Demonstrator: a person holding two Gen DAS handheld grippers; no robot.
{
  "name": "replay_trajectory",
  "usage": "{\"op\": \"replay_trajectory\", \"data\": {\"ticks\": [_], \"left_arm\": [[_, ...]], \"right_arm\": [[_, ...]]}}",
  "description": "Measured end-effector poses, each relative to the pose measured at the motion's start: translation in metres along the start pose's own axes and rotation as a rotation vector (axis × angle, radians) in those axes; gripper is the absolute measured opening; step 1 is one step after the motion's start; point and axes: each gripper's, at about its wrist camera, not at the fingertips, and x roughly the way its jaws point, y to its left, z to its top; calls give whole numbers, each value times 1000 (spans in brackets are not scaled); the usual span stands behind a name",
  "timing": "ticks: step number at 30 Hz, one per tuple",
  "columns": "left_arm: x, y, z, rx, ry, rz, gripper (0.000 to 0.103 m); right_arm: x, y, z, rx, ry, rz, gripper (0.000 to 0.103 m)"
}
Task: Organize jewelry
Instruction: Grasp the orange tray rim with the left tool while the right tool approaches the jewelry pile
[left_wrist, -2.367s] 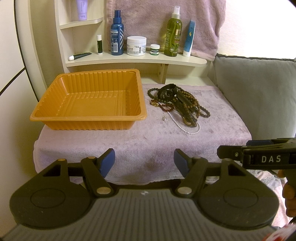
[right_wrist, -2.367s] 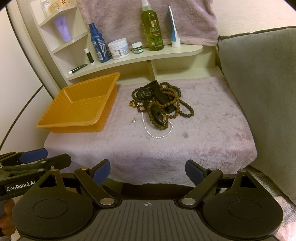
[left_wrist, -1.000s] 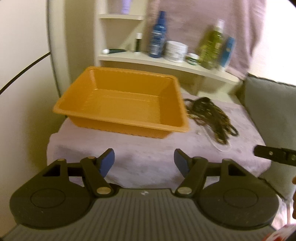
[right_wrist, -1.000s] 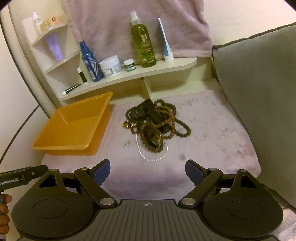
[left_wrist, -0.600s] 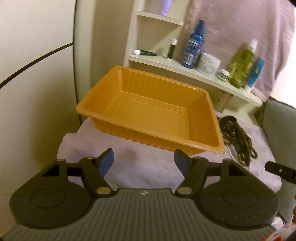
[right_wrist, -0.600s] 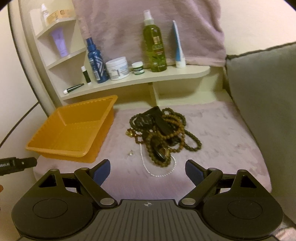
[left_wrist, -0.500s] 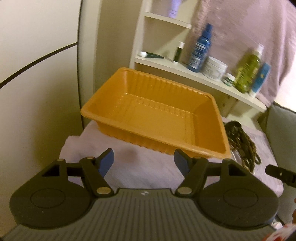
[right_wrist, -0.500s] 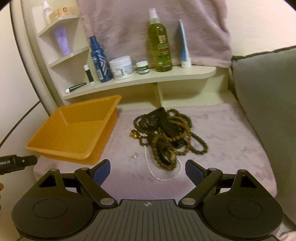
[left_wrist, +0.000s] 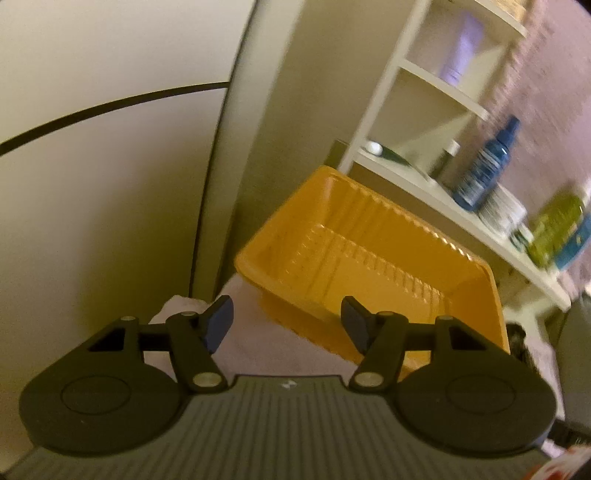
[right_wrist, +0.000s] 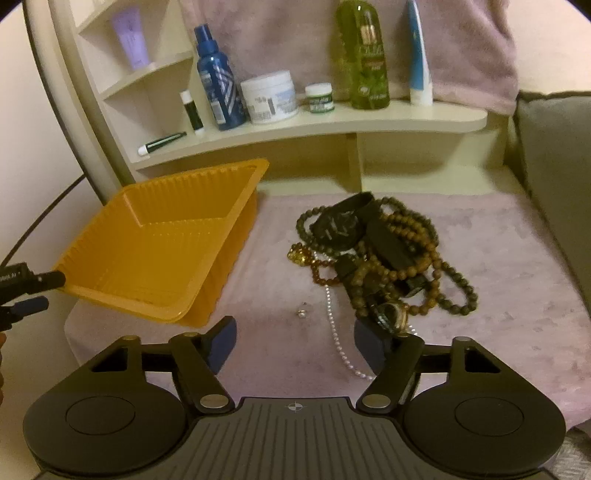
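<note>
An empty orange tray (left_wrist: 369, 258) (right_wrist: 155, 258) sits on the left of a mauve cloth (right_wrist: 498, 332). My left gripper (left_wrist: 288, 321) (right_wrist: 51, 291) is at the tray's near-left corner. Its jaws are closing with the corner rim at or between the fingertips, and no press shows. A tangled jewelry pile (right_wrist: 380, 258) of bead strands, dark bands and a watch lies to the right. My right gripper (right_wrist: 295, 339) hovers low before the pile, jaws closing on nothing. A small silver piece (right_wrist: 302, 314) and a pearl strand (right_wrist: 340, 343) lie just beyond its fingertips.
A cream shelf (right_wrist: 369, 122) behind holds a blue bottle (right_wrist: 218, 85), a white jar (right_wrist: 271, 96), a green bottle (right_wrist: 365, 55) and tubes. A grey cushion (right_wrist: 554, 177) bounds the right side, and a wall with a curved frame (left_wrist: 207, 184) the left.
The left view has swung left and rolled, closing in on the tray's corner. The right gripper has sunk closer to the jewelry. Both pairs of jaws stand narrower than before.
</note>
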Motion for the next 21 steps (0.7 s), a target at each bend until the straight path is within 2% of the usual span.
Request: {"op": "replay_trajectory", "data": {"ticks": [10,21], "left_arm": [[29,10,8,-61,-56,-7,58],[60,6,6,-41,-115,4,31]], "right_arm": [[20,5,7,-3,8,11,68],[35,5,11,-6,12,19,67]]}}
